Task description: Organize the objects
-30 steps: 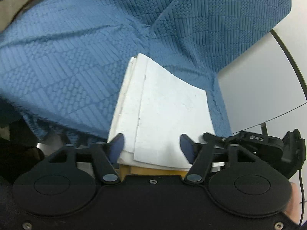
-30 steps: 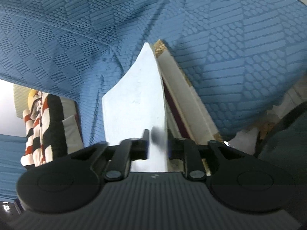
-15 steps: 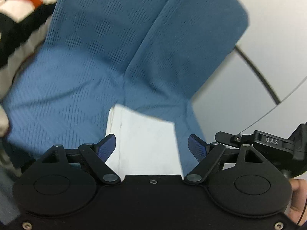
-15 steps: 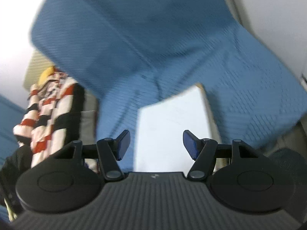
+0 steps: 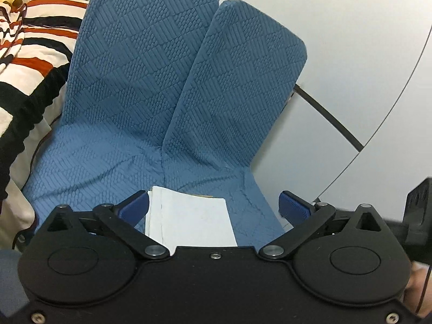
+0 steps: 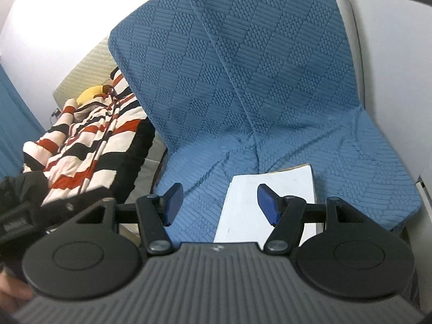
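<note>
A stack of white papers and books (image 5: 189, 221) lies flat on the seat of a blue quilted chair (image 5: 129, 81); in the right wrist view the stack (image 6: 270, 189) lies on the seat's right half. My left gripper (image 5: 213, 208) is open and empty, held above the near edge of the stack. My right gripper (image 6: 220, 202) is open and empty, its right fingertip (image 6: 266, 202) over the stack, not touching it.
A red, black and white striped blanket (image 6: 89, 140) lies on a bed left of the chair, also seen in the left wrist view (image 5: 29, 43). White wall panels (image 5: 351, 54) stand right of the chair. The other gripper's black body (image 5: 418, 216) shows at the right edge.
My right gripper has let go of the white sheet and opened. Both grippers have pulled back and up from the stack, so the whole chair back now shows.
</note>
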`<state>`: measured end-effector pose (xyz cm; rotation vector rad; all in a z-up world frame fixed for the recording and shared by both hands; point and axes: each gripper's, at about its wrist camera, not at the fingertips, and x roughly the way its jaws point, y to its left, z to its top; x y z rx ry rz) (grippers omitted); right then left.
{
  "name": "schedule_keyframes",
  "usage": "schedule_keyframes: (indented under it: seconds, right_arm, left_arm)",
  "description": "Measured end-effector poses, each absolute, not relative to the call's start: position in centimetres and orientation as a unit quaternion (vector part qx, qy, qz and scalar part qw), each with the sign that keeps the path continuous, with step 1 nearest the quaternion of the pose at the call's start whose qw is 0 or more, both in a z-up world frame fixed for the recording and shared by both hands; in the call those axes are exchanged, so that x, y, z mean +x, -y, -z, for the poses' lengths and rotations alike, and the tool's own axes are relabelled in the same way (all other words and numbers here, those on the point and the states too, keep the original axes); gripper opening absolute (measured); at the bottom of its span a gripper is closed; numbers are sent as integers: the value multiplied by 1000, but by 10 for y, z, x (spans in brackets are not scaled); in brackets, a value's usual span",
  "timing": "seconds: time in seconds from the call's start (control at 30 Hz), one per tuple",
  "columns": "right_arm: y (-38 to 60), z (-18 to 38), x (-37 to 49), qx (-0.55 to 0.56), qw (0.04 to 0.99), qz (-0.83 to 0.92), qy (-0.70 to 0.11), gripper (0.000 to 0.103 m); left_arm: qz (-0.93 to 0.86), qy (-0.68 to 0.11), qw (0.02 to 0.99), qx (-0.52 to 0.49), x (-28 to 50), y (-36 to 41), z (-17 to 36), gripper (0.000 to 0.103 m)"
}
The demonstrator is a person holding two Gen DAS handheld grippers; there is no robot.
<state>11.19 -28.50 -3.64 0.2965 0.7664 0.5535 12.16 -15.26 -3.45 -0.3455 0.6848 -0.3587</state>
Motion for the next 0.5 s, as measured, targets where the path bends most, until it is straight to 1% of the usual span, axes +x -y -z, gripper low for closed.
schedule_keyframes:
  seconds: [0.1,0.17,0.23,0.33,0.5]
  right_arm:
    - [283,43,98,135,883,-258,-368,65]
    - [285,47,90,134,887,-247,-367,69]
    - [287,53,84,134,889,-237,-368,81]
    - [288,61,78,126,890,-226,-374,88]
    - [292,74,76,125,888,-211,-388,88]
  left_arm:
    - [168,-336,912,-163,111,153,37,102]
    - [166,-339,912,-161,109,152,40,102]
    - [162,-338,913,-162,106,151,45,102]
    - [155,-347,908,-177,102,146,55,102]
    - [148,-357,905,-175,102,147,68,102]
